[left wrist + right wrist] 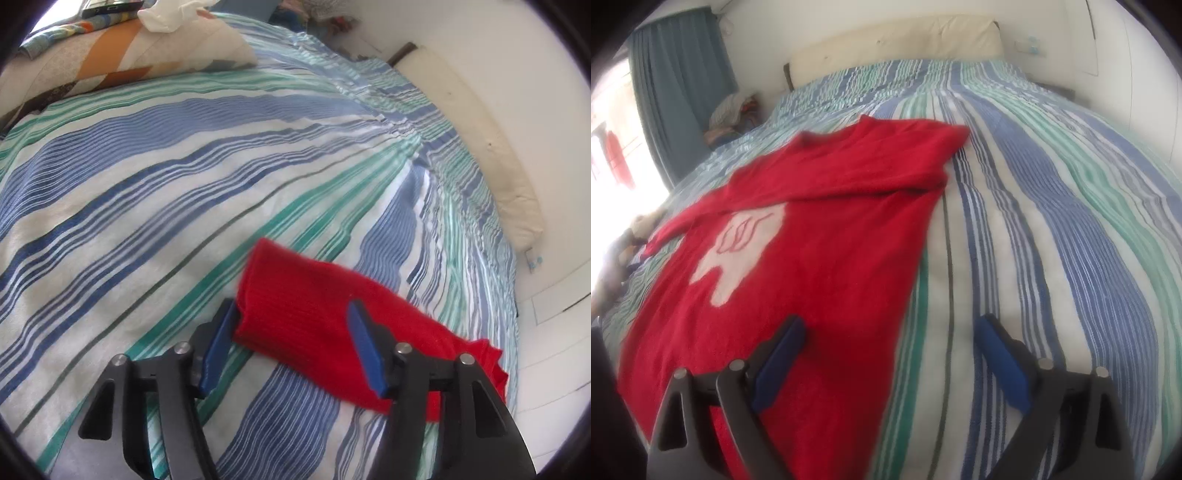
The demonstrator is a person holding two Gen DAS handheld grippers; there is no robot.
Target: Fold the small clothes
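A red sweater lay spread on the striped bedspread, white motif up, one sleeve folded across its top. The right gripper hung wide open over the sweater's near right edge, its left finger above the knit, its right above the bedspread. The left gripper was also open, a red sleeve end lying between its blue pads.

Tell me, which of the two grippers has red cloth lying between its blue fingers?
The left gripper: the red sweater's sleeve end lies between its open fingers. The right gripper straddles the sweater's edge and striped bedspread.
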